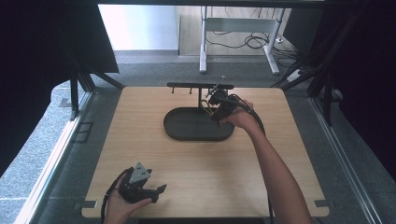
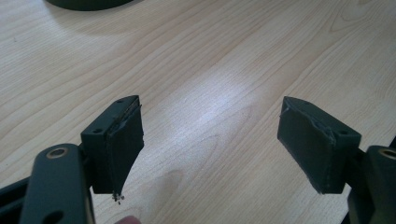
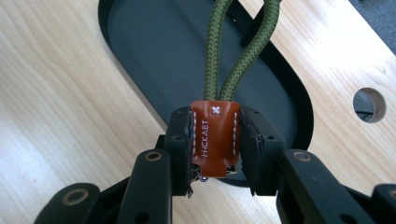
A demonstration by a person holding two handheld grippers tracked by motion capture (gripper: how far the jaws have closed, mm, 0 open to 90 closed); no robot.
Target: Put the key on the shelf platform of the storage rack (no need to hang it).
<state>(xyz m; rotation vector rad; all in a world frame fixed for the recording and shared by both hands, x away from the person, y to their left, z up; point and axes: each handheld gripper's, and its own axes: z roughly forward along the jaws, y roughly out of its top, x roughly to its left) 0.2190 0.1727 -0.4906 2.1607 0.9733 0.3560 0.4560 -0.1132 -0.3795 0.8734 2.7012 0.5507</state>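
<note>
right tongs (image 3: 215, 154) clamping leather tab (image 3: 214, 137), green cord (image 3: 212, 56)

**Left wide, right clamped**

My left hand (image 1: 122, 201) sits low at the near left, wrapped around the left gripper (image 1: 156, 191), which points right across the front. Its jaws stand wide apart with nothing between them. My right arm (image 1: 275, 172) stretches forward and leftward, forearm bare, hand (image 1: 238, 117) curled over the right gripper (image 1: 212, 100). That gripper's jaws are pressed in tight from both sides on what they hold.
</note>
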